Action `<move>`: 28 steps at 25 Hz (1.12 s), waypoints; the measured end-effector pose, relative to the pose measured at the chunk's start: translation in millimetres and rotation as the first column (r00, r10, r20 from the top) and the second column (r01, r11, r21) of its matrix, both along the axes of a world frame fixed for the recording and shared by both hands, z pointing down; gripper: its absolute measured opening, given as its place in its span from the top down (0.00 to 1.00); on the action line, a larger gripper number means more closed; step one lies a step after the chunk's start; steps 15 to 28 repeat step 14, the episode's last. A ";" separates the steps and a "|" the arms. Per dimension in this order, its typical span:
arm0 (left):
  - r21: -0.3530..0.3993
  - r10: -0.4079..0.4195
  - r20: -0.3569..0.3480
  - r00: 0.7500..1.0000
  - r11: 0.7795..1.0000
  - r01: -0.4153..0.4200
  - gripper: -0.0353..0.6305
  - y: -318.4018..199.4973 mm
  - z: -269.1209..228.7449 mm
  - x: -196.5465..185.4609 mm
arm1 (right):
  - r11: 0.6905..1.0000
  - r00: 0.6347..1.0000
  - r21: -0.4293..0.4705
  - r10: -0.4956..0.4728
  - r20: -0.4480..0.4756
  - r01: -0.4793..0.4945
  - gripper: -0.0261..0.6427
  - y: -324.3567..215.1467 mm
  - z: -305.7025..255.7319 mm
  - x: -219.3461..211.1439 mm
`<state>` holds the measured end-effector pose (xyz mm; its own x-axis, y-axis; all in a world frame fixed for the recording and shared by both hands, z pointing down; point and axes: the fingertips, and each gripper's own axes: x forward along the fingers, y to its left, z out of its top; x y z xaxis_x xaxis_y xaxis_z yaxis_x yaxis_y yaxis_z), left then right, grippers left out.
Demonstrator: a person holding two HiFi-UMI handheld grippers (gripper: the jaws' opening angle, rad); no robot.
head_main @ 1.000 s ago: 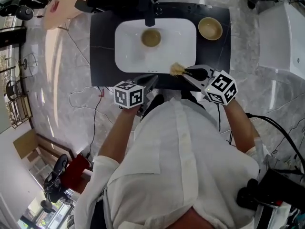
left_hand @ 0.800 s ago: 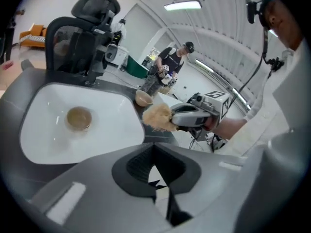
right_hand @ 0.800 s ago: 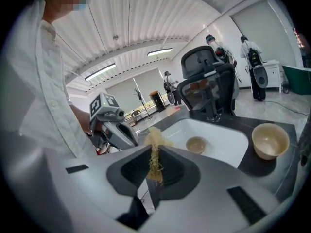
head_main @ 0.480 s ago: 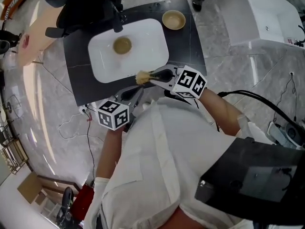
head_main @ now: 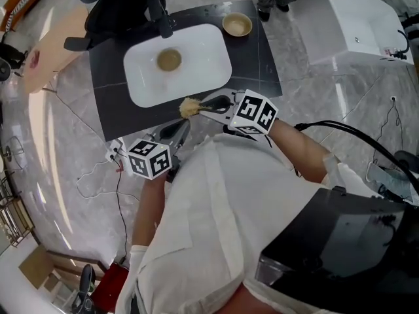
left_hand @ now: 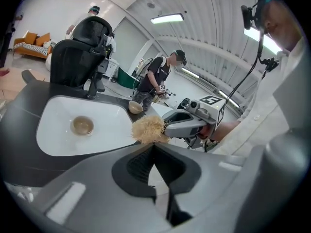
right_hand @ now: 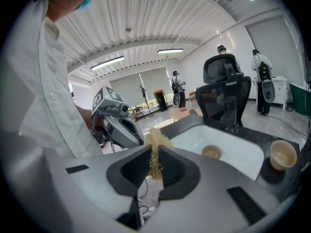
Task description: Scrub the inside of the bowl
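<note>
Logged right gripper (head_main: 204, 106) clamped on a pale, fibrous scrubber (head_main: 189, 108). In right gripper view, saw the fibres pinched flat between the jaws and fraying out past the tips. Logged left gripper (head_main: 178, 129) with jaws pressed together on nothing, confirmed in left gripper view.

Found bowl (head_main: 169, 59) upright, mouth up, on the floor of the white sink (head_main: 213, 70), near the middle. Contents not resolved. Found a second bowl (head_main: 237, 25) outside the basin, on the far right corner of the dark counter (head_main: 262, 64).

Placed scrubber over the near rim of the sink, apart from the bowl, no contact. Placed bowl ahead of the right gripper and slightly to the left. Read that gripper's long axis as lying along the near rim, tips to the left, hence bowl off to the side of the jaw line, not dead ahead. Matched in right gripper view: bowl right of the jaws. Ranked right gripper nearer to bowl; left gripper farther back, short of the counter edge.

Judged scrubbing not yet begun. Judged next move to need a turn of the tips towards the basin, then a reach forward and down into the bowl's mouth.
</note>
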<state>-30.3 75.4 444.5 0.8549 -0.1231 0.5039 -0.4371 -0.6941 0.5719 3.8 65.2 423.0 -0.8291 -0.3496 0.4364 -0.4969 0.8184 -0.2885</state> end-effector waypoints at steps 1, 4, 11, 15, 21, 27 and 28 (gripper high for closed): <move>0.007 -0.002 -0.007 1.000 1.000 0.002 0.94 3.0 -1.1 -2.7 | 1.000 1.000 0.007 0.001 -0.004 -0.001 0.91 3.0 -0.6 -2.4; 0.023 -0.005 -0.023 1.000 1.000 0.006 0.94 16.1 -5.7 -8.6 | 1.000 1.000 0.022 0.009 -0.009 -0.008 0.91 14.4 -5.2 -7.1; 0.090 -0.006 -0.091 0.996 0.996 0.014 0.94 48.4 -37.1 -23.9 | 0.999 0.999 0.041 -0.013 -0.030 0.015 0.91 46.9 -15.8 -30.1; 0.109 -0.001 -0.097 0.995 0.994 0.011 0.94 63.6 -45.6 -45.8 | 0.999 1.000 0.052 -0.006 -0.020 0.007 0.91 57.0 -22.3 -54.4; 0.109 -0.001 -0.097 0.995 0.994 0.011 0.94 63.6 -45.6 -45.8 | 0.999 1.000 0.052 -0.006 -0.020 0.007 0.91 57.0 -22.3 -54.4; 0.109 -0.001 -0.097 0.995 0.994 0.011 0.94 63.6 -45.6 -45.8 | 0.999 1.000 0.052 -0.006 -0.020 0.007 0.91 57.0 -22.3 -54.4; 0.109 -0.001 -0.097 0.995 0.994 0.011 0.94 63.6 -45.6 -45.8 | 0.999 1.000 0.052 -0.006 -0.020 0.007 0.91 57.0 -22.3 -54.4</move>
